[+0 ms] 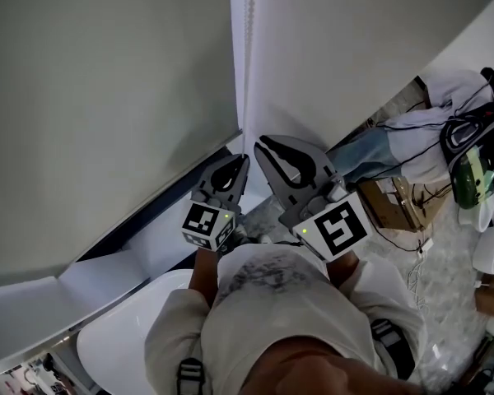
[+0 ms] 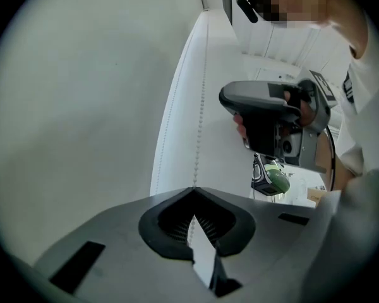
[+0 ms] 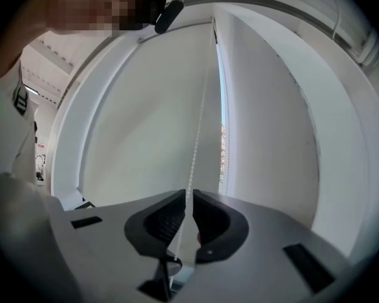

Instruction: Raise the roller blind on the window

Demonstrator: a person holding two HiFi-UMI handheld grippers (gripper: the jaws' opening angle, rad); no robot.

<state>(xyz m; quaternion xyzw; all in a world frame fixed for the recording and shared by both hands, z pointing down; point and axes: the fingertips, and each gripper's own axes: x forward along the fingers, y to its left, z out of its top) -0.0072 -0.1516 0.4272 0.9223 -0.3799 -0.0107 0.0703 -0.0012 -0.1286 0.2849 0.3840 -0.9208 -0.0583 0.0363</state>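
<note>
Cloth of the roller blind (image 1: pixel 107 97) fills the left of the head view, its lower edge ending above a dark strip and the white sill (image 1: pixel 140 249). Just right of the blind's edge, the left gripper (image 1: pixel 243 160) points up and away from the person. Its jaws are pinched together at the tips on the bead chain (image 1: pixel 249 23), which hangs beside the blind. A bare wrist (image 1: pixel 201 274) in a pale sleeve rises under its marker cube. Close beside it, the right gripper (image 1: pixel 259 145) sits higher on the same chain, with the jaws drawn to a narrow slit and the beads running through. Fingers (image 2: pixel 239 126) wrap round its handle. Well off to the right are a cardboard box (image 1: pixel 391 204) and dark headgear with a green visor (image 1: pixel 477 167).
</note>
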